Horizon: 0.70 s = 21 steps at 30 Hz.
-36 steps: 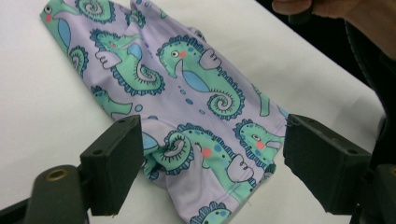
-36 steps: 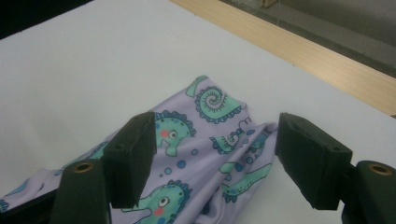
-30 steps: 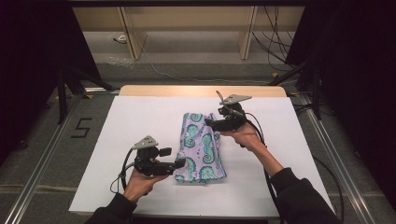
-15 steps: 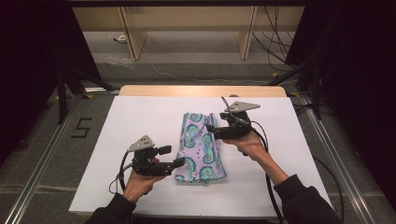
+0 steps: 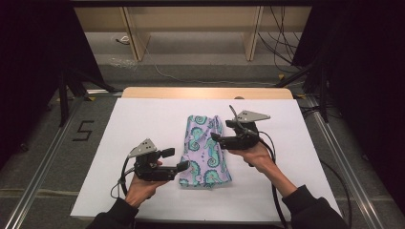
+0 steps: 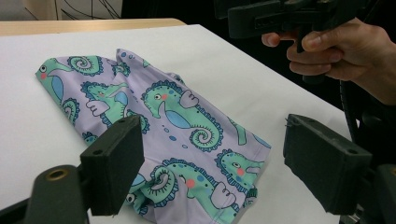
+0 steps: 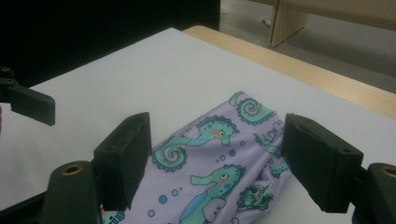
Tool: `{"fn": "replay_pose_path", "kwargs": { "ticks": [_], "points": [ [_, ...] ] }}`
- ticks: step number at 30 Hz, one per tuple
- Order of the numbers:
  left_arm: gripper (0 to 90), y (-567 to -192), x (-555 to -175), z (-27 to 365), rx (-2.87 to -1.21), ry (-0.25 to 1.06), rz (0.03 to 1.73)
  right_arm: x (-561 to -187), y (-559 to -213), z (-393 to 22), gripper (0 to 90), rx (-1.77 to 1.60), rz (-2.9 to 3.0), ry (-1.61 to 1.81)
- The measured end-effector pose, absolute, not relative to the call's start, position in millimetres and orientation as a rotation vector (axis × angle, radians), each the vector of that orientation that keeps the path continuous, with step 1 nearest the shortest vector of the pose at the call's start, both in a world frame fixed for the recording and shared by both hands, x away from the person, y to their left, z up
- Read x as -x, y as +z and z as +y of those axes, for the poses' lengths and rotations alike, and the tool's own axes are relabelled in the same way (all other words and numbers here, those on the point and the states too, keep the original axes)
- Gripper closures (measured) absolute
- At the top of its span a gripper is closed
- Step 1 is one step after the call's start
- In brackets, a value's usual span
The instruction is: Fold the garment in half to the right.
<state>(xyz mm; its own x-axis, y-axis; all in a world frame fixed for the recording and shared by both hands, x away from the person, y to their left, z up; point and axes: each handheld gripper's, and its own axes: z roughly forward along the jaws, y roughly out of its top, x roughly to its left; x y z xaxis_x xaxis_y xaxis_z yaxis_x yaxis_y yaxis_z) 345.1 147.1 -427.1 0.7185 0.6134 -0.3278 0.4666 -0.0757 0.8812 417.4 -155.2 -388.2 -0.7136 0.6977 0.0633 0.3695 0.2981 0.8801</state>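
My right gripper (image 5: pixel 216 138) drawn back off the cloth (image 5: pixel 205 151), its jaws apart, my left gripper (image 5: pixel 180 160) gaping at the near edge, gripping nothing.

Lilac cloth (image 5: pixel 206 149) printed with teal seahorses, folded into a long narrow bundle, lying flat mid-table on the white sheet between my two tongs, far end rumpled and bunched, near end wider, edges uneven, nothing gripping it
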Motion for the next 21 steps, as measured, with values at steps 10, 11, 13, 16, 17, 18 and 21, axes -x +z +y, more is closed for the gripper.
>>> {"fn": "replay_pose_path", "kwargs": {
  "ticks": [10,11,13,16,17,18,21],
  "points": [
    [20.1,-427,-342,147,-1.709,0.171,0.845,-404,-388,-158,25.7,-0.953,2.216,1.428],
    [20.0,-427,-341,147,-1.709,0.17,0.844,-402,-388,-158,25.7,-0.951,2.215,1.433],
    [20.0,-427,-341,147,-1.71,0.173,0.837,-400,-389,-159,25.7,-0.951,2.211,1.439],
    [20.0,-427,-340,147,-1.705,0.176,0.833,-397,-389,-161,25.4,-0.95,2.201,1.45],
    [20.0,-427,-339,147,-1.705,0.178,0.832,-396,-389,-162,25.0,-0.951,2.2,1.454],
    [20.0,-427,-339,147,-1.705,0.179,0.832,-394,-389,-162,24.9,-0.95,2.195,1.458],
    [20.0,-427,-338,148,-1.694,0.188,0.821,-390,-390,-163,24.0,-0.95,2.192,1.461]
  ]
}}
